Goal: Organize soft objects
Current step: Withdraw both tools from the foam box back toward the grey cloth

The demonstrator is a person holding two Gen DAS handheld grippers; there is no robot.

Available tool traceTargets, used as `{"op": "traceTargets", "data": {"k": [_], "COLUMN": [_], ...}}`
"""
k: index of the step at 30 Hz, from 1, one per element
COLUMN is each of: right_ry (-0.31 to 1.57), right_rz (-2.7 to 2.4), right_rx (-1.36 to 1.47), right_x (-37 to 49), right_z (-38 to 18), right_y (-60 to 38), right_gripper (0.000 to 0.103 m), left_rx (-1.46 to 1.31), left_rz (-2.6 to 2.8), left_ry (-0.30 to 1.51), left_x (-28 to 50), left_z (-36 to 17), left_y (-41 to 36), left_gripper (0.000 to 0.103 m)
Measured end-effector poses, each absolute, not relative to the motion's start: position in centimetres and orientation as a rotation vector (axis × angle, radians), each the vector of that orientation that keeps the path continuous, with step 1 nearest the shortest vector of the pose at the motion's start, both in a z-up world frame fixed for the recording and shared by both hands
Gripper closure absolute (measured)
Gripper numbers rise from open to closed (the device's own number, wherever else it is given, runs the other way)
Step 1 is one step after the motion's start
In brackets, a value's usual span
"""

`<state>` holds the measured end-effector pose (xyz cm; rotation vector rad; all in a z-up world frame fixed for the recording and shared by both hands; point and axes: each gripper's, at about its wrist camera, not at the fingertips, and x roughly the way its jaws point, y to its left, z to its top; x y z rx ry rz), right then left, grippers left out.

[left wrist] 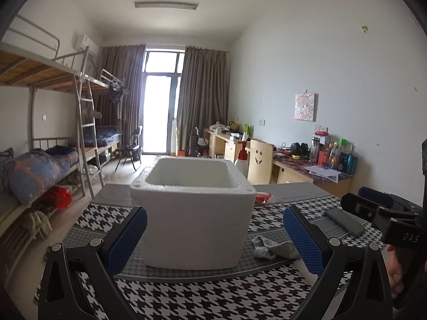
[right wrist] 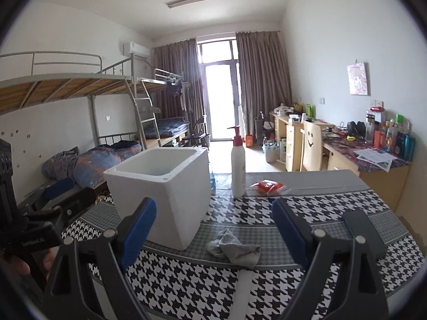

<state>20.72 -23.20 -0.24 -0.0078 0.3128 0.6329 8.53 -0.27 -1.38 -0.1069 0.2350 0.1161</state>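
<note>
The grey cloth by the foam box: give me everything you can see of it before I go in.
The grey cloth is a small, crumpled piece of soft knit-looking fabric, possibly a sock, lying loose and bunched on the houndstooth tablecloth. It sits just to the right of the white foam box, near its front corner, apparently not touching it. Nothing holds it: the open right gripper frames it from above, clear of the fabric.

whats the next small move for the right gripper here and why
Probably ease the right gripper forward and down over the grey cloth. Its jaws stand open and empty, the cloth lies crumpled on the table beside the white foam box, not yet in it.
</note>
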Motion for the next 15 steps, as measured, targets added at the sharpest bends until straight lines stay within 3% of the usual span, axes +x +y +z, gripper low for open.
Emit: {"op": "traceTargets", "data": {"k": [15], "right_ry": [0.343], "right_rz": [0.589], "right_rx": [-0.017], "right_x": [20.7], "right_z": [-2.1], "right_y": [-24.2], "right_gripper": [0.012], "left_rx": [-0.086], "left_rz": [0.046], "left_ry": [0.304], "left_x": [10.0], "left_z": [-3.0], "left_y": [-2.0], "left_gripper": [0.001]}}
